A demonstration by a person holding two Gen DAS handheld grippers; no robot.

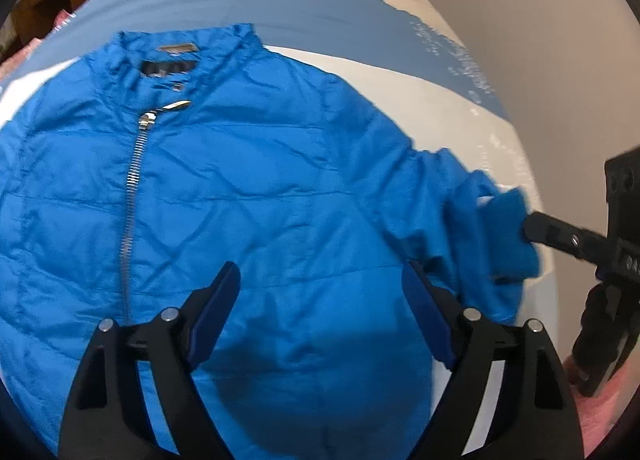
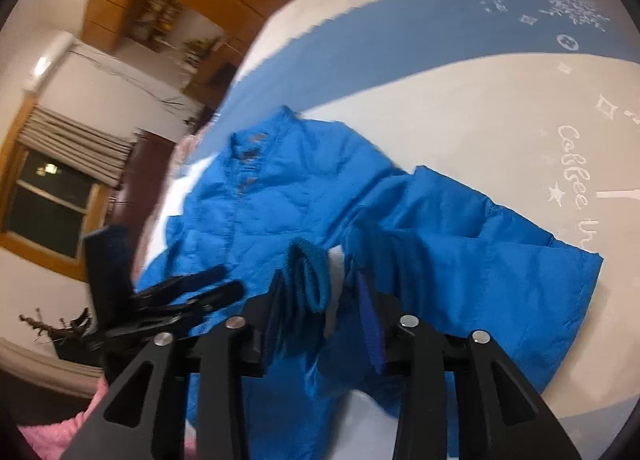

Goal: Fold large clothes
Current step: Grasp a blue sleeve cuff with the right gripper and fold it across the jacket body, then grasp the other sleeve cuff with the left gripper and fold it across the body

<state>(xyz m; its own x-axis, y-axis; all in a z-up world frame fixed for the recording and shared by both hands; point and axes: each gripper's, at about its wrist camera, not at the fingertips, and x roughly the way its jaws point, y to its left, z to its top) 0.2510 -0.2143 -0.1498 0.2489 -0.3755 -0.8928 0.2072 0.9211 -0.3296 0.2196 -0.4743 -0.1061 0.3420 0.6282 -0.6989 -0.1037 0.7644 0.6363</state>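
The left tool (image 1: 320,280) is held wide open above the lower front of the blue jacket (image 1: 224,180), with nothing between its blue pads and no cloth touched. The right tool (image 2: 320,292) is seen with its jaws parted around the ribbed cuff (image 2: 310,280) of the jacket's sleeve (image 2: 460,252); the cuff stands between the pads, and it appears, through the blur, that the pads are not pressing on it. In the left wrist view the right tool's tip lies against the same cuff at the bunched sleeve end.

The jacket is spread face up, zipper (image 1: 132,188) closed and collar (image 1: 180,52) toward the far edge of the bed (image 1: 460,112). The bed is covered by a white sheet crossed by a blue band (image 1: 280,8) behind the collar, with white lettering (image 2: 576,184) printed near the side edge.
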